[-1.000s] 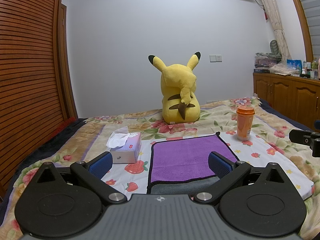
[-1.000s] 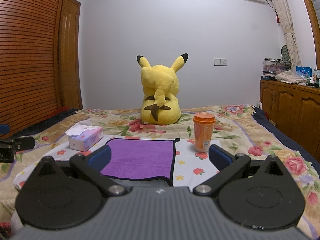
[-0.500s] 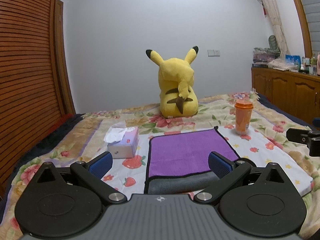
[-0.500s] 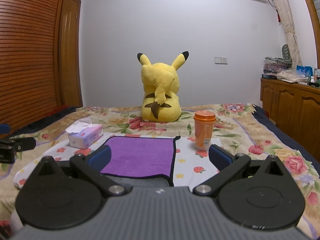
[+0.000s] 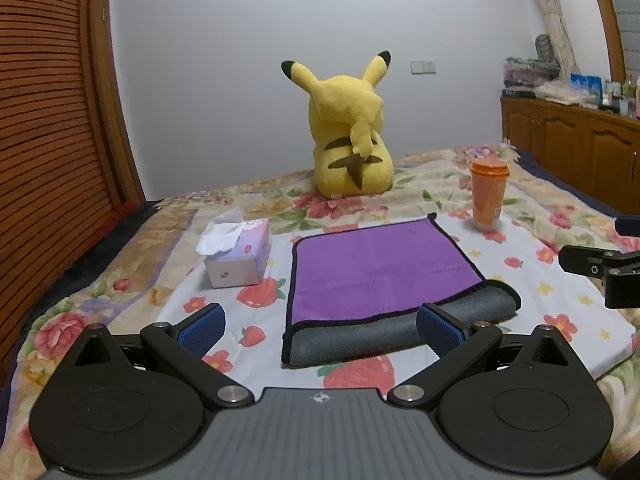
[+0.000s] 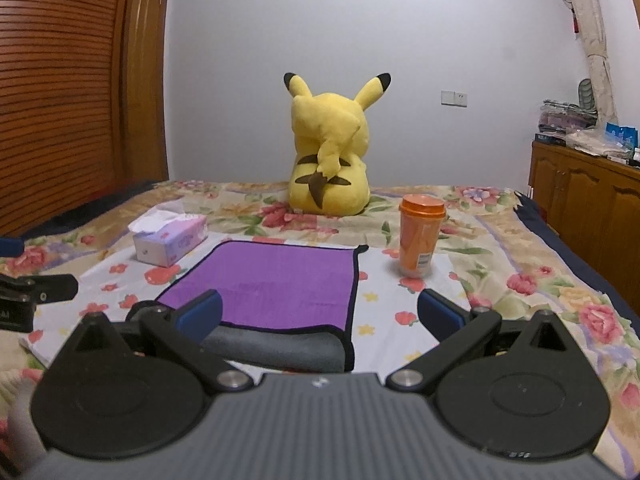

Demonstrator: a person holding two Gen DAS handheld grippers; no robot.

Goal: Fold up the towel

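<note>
A purple towel (image 5: 376, 268) with a black hem and grey underside lies flat on the bed, its near edge folded over as a grey roll (image 5: 384, 334). It also shows in the right wrist view (image 6: 272, 284). My left gripper (image 5: 320, 326) is open and empty, just short of the towel's near left corner. My right gripper (image 6: 320, 310) is open and empty, over the towel's near right corner. Neither touches the towel. Part of the right gripper shows at the right edge of the left wrist view (image 5: 600, 270).
A tissue box (image 5: 238, 254) stands left of the towel. An orange cup (image 5: 488, 196) stands at the far right corner. A yellow plush toy (image 5: 350, 140) sits behind. A wooden wardrobe (image 5: 48, 120) is left, a wooden cabinet (image 5: 572, 148) right.
Both grippers have risen and tilted down a little, so the towel's near folded edge shows more fully. Both stay open and the towel has not moved.
</note>
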